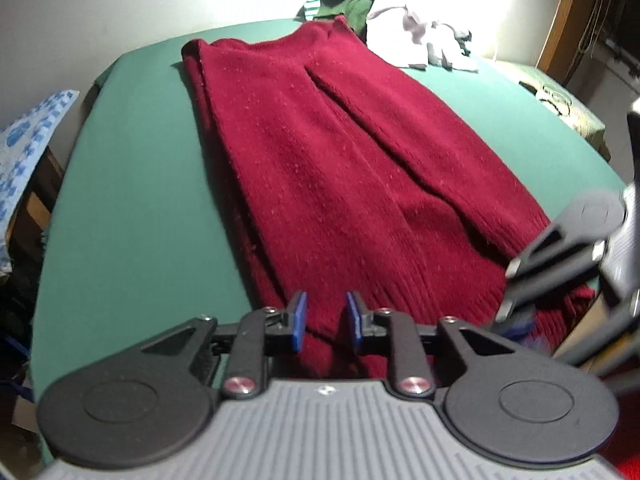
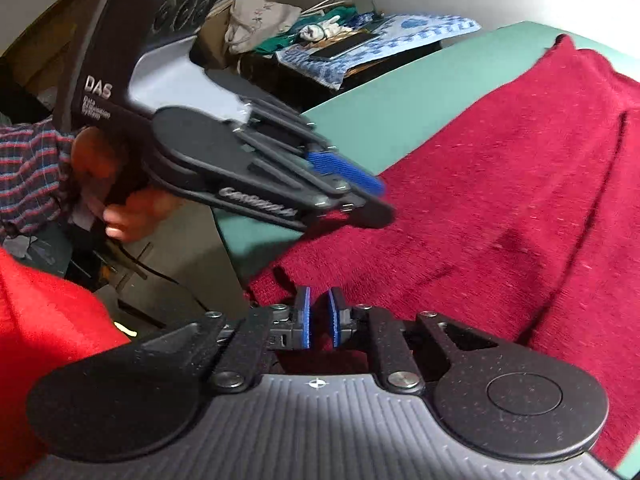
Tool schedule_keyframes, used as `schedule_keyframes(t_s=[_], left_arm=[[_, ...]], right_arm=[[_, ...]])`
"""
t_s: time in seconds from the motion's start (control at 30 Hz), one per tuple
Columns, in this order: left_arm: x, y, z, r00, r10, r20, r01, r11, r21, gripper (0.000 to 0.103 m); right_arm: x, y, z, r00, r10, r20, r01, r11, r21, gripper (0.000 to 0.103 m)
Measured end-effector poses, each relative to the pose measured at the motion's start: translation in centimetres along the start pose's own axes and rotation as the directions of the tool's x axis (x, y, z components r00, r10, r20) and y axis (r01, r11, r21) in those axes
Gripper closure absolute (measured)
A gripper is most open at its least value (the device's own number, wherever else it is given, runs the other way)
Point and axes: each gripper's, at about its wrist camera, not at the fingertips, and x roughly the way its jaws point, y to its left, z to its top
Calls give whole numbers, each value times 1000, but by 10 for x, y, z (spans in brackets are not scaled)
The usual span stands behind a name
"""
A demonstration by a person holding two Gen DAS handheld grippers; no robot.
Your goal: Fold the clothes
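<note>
A dark red knit sweater (image 1: 340, 152) lies flat on the green table (image 1: 132, 200), sleeves folded in over its body, collar far and ribbed hem near. My left gripper (image 1: 326, 320) hovers over the hem's left part, its blue pads apart and nothing pinched between them. In the right wrist view the sweater (image 2: 500, 200) fills the right side. My right gripper (image 2: 320, 318) sits just above the hem corner at the table's edge with a narrow gap between its pads, and the cloth under it lies flat. The left gripper (image 2: 368, 196) shows there too, blurred, as does the right gripper (image 1: 510, 292) in the left wrist view.
A pile of green, white and grey clothes (image 1: 400, 28) lies at the table's far end. A blue-and-white patterned cloth (image 1: 36, 128) covers furniture on the left. A hand (image 2: 128, 216) in a plaid sleeve (image 2: 28, 168) holds the left gripper; bright red cloth (image 2: 40, 320) hangs below.
</note>
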Motion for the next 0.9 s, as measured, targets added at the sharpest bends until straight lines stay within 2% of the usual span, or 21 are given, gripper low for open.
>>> schedule_keyframes(t_s=[0.07,0.13,0.17,0.23,0.33,0.43,0.5,0.6,0.77,0.9], left_arm=[[-9,1,-5,1000,8,-22,-8,1000,-7,69],[-17,4,-12,999,8,-40,-9,999,-36,60],[-20,5,-15,999,5,-47,-8,998,-57,52],[-23,9,-18,999,-5,-54,-1,994,-109,38],[-23,14,-18,999,-27,-47,18,983,-182,36],[-17,17,-15,997,-60,-46,47,972,-231,36],[-14,19,-14,996,-70,-57,54,965,-258,36],[-9,21,-14,994,-92,-67,67,951,-300,36],[-8,20,-16,988,-135,-69,105,935,-339,36],[-6,19,-16,986,-154,-69,120,926,-357,32]], right_arm=[[-25,-14,-5,999,-39,31,36,994,101,91],[-56,-32,-17,993,-109,46,95,968,232,86],[-72,-40,-23,988,-146,48,125,946,297,79],[-101,-56,-36,976,-212,43,174,888,426,75],[-122,-67,-59,970,-243,23,186,796,576,75],[-121,-70,-75,971,-240,-6,191,757,625,74],[-120,-73,-82,976,-218,0,162,726,668,74],[-118,-77,-94,981,-195,16,126,691,712,67],[-118,-78,-95,984,-179,21,107,674,731,66],[-113,-78,-93,987,-158,13,100,686,721,66]])
